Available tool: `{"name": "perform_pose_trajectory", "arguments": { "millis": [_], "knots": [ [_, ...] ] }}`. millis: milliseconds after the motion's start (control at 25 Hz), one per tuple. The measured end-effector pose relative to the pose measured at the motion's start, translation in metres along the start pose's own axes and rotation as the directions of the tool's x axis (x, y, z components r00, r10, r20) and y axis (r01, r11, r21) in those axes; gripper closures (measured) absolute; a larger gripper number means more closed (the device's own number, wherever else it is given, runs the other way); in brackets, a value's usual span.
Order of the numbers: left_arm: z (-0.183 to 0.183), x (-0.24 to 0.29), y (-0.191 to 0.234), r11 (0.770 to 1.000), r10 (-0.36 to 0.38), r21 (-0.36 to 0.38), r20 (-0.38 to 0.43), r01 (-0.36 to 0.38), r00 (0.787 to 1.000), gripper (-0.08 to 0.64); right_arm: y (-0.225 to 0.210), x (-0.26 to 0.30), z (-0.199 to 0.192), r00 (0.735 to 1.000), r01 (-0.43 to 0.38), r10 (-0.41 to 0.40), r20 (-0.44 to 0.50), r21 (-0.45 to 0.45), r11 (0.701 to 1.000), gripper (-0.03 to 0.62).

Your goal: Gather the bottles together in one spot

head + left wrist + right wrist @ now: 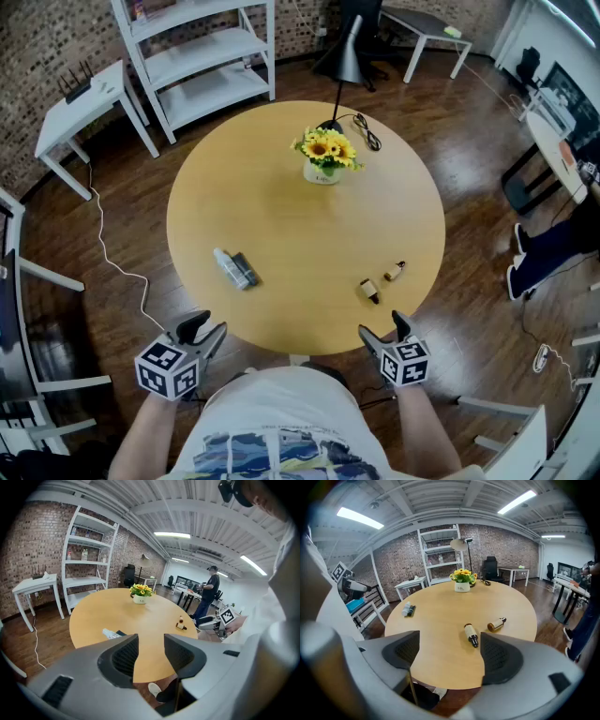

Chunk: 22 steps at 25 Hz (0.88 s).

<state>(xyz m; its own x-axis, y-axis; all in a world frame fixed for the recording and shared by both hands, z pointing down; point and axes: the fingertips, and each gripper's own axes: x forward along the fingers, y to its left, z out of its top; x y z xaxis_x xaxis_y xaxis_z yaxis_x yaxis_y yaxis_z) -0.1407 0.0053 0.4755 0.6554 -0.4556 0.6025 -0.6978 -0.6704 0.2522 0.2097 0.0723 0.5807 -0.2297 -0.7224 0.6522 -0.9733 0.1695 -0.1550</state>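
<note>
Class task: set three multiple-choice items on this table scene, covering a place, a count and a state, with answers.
1. Where does the flower pot stand? A) far half of the table B) its near edge C) the floor
2. How many brown bottles lie on the table's right side? A) one B) two C) five
3. How is the right gripper? A) shut on a bottle B) shut on the pot C) open, empty
Answers: A, it sits past the table's middle; B, two lie apart there; C, its jaws stand wide with nothing between.
</note>
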Motion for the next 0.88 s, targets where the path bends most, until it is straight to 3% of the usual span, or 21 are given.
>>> {"name": "perform_pose_trajectory", "arguments": {
  "millis": [40,240,480,880],
  "knots": [
    [0.005,0.009,-0.004,1.0,0.002,0.002,0.001,-0.002,1.0,0.411,-0.011,0.007,-0.003,1.0,0.004,-0.004,-0.006,-0.012,1.0,0.202],
    [0.023,0.046,-0.023,1.0,0.017,-0.001,0.003,-0.017,1.0,0.411,-0.059,0.035,-0.016,0.999,0.013,-0.015,-0.031,-0.065,0.998,0.339],
    [0.037,0.072,-0.053,1.0,-0.013,0.026,-0.027,0.014,1.0,0.411,-0.08,0.072,-0.031,0.997,-0.005,-0.008,-0.075,-0.182,0.983,0.438],
    [0.047,0.084,-0.057,0.998,-0.032,0.061,-0.05,0.035,0.998,0.411,-0.084,0.099,-0.043,0.995,0.012,-0.027,-0.093,-0.156,0.988,0.448]
  ]
}}
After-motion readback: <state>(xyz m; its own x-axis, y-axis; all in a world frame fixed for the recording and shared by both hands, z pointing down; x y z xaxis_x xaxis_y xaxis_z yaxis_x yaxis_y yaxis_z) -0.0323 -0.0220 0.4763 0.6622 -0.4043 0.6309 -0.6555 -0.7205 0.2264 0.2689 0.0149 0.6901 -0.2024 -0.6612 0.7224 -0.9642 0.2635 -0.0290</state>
